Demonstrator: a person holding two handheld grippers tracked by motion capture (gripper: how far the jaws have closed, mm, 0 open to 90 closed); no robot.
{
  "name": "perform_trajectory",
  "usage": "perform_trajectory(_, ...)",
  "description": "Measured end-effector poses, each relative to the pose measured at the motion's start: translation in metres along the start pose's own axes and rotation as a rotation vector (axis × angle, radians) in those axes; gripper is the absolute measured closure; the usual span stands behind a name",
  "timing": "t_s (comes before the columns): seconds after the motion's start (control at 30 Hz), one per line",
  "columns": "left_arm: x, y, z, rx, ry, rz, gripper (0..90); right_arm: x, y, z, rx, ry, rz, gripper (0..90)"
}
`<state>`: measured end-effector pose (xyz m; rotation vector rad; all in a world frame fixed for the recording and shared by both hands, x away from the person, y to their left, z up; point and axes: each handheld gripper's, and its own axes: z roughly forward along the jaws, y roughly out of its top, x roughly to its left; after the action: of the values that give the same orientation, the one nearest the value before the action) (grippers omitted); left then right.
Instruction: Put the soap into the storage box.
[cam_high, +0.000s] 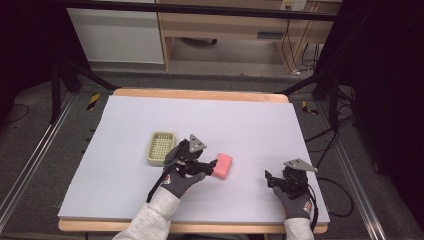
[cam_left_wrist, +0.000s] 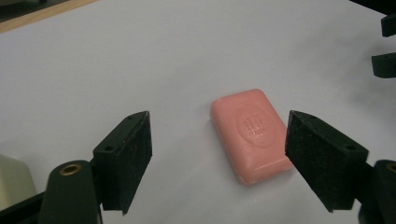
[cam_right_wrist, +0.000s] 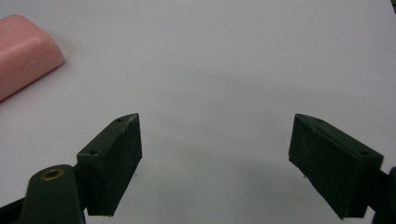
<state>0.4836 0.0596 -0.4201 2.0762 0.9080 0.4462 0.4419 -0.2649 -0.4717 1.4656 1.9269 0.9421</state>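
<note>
The pink soap (cam_high: 223, 164) lies flat on the white table (cam_high: 125, 120), about mid-width and nearer the front edge than the back. The left gripper (cam_high: 212, 165) has its jaws wide, just short of the soap, not gripping it. A pale green dish (cam_high: 160, 148) sits just left of that hand. The right gripper (cam_high: 269, 178) rests near the front right corner, jaws wide and empty.

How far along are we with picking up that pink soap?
Nothing looks done yet: the pink soap lies flat on the white table, beside the empty soap dish. The left gripper is open around it, not gripping. Closing and lifting remain. The right gripper waits open.
</note>
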Motion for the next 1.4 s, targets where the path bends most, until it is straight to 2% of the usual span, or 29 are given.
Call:
perform_trajectory(0.4,-0.01,0.003,0.023,0.036,-0.009,0.013,21.9,0.0,0.0,0.0,0.002,0.001,0.004,17.3)
perform_trajectory(0.97,-0.023,0.008,0.045,0.089,-0.013,0.037,19.6,-0.001,0.0,0.0,0.003,0.002,0.004,17.2)
perform_trajectory(1.4,-0.029,0.005,0.066,0.139,-0.011,0.033,17.8,-0.001,0.0,0.001,0.004,0.001,0.007,17.1)
